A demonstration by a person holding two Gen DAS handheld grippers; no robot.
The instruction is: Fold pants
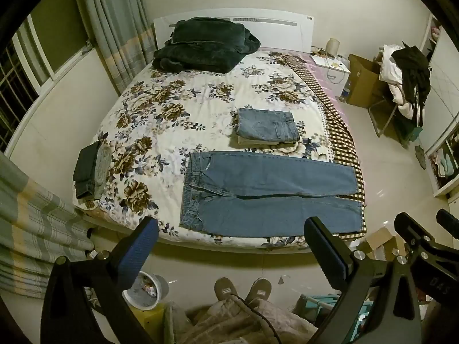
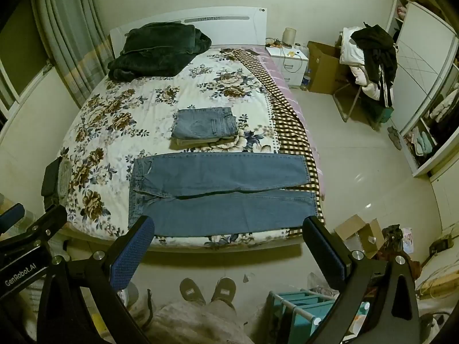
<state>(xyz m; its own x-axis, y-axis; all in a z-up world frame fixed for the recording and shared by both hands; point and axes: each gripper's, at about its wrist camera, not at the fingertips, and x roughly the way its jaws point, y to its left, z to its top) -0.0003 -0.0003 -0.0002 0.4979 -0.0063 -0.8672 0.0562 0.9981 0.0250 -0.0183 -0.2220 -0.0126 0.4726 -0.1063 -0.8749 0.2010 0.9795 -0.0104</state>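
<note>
Long blue denim pants [image 1: 269,192] spread flat, lower centre of frame, on floral-quilt bed [image 1: 160,106]; no fold made yet. Folded denim stack [image 1: 266,126] above them looks finished. Left claw [image 1: 229,246] and right claw [image 2: 229,243] both spread wide, empty, hovering short of bed edge.
</note>
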